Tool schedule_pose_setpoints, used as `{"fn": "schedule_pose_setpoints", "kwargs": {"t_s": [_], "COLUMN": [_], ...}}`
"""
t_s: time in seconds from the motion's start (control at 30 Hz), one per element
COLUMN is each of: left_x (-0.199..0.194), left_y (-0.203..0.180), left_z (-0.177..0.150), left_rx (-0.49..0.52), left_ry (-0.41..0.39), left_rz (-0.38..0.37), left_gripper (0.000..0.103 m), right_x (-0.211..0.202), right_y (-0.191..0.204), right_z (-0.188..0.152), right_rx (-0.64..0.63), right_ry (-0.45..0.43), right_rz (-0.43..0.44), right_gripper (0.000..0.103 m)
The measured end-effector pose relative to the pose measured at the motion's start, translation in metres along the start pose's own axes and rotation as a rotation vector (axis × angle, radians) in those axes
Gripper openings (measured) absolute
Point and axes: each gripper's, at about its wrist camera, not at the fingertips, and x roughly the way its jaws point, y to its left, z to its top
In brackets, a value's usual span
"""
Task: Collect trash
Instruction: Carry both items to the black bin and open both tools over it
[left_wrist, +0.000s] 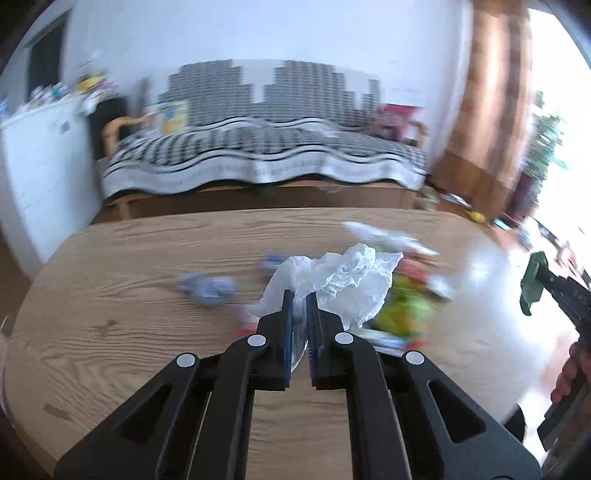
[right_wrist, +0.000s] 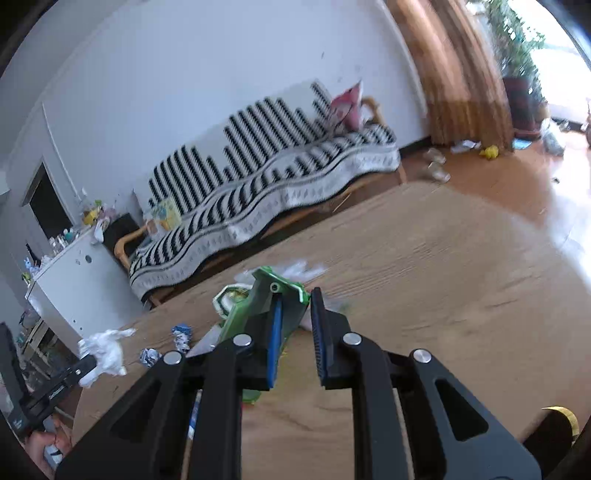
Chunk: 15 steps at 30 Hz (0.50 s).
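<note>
My left gripper (left_wrist: 301, 295) is shut on a white crumpled plastic bag (left_wrist: 343, 280), held above the wooden table (left_wrist: 129, 295). It also shows in the right wrist view (right_wrist: 105, 354). My right gripper (right_wrist: 297, 302) holds a green carton (right_wrist: 266, 306); its jaws stand partly apart, and the carton lies against the left pad. The carton also shows at the right edge of the left wrist view (left_wrist: 532, 284). On the table lie blue crumpled wrappers (left_wrist: 207, 288), (right_wrist: 181, 334) and a blurred pile of colourful wrappers (left_wrist: 406, 302).
A sofa with a black-and-white cover (left_wrist: 258, 147) stands behind the table. A white cabinet (left_wrist: 40, 166) is at left. A brown curtain (left_wrist: 487, 92) and plants are at right. Litter (right_wrist: 461, 147) lies on the floor.
</note>
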Motion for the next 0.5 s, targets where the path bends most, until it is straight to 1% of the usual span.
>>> {"fn": "schedule_pose_setpoints", "kwargs": {"t_s": [0.07,0.1,0.2,0.23,0.27,0.33,0.37,0.4,0.43,0.47,0.5], "left_x": [-0.007,-0.009,-0.011,-0.009,-0.004,0.006,0.013,0.018,0.025,0.033,0.041], "left_y": [-0.052,-0.078,-0.169,-0.196,-0.228,-0.278,-0.309,-0.328,-0.346,-0.362,-0.372], "left_z": [-0.010,-0.017,-0.053,-0.068,-0.088,-0.127,-0.154,-0.172,-0.191,-0.213,-0.229], "left_rx": [0.055,0.080,0.162,0.180,0.203,0.268,0.323,0.369,0.415,0.459,0.484], "left_ry": [0.012,0.026,0.116,0.155,0.222,0.344,0.418,0.460,0.503,0.557,0.604], "left_rz": [-0.087,-0.137,-0.328,-0.382,-0.452,-0.542,-0.577,-0.590,-0.594,-0.597,-0.596], "left_gripper": [0.006,0.006,0.006,0.006,0.006,0.006,0.006,0.006,0.006,0.006,0.006], "right_x": [-0.041,-0.069,-0.119,-0.135,-0.144,-0.161,-0.164,-0.164,-0.161,-0.157,-0.153], "right_y": [-0.026,-0.047,-0.096,-0.116,-0.129,-0.167,-0.184,-0.198,-0.215,-0.239,-0.251], "right_z": [-0.001,-0.003,-0.014,-0.021,-0.026,-0.048,-0.063,-0.076,-0.092,-0.114,-0.131], "right_rx": [0.003,0.004,0.021,0.029,0.034,0.046,0.042,0.041,0.054,0.098,0.132], "right_ry": [-0.039,-0.052,-0.047,-0.033,-0.015,0.048,0.085,0.116,0.159,0.220,0.255], "right_rz": [-0.034,-0.062,-0.131,-0.164,-0.184,-0.248,-0.292,-0.327,-0.361,-0.393,-0.409], "right_gripper": [0.016,0.016,0.016,0.016,0.016,0.016,0.016,0.016,0.016,0.016,0.016]}}
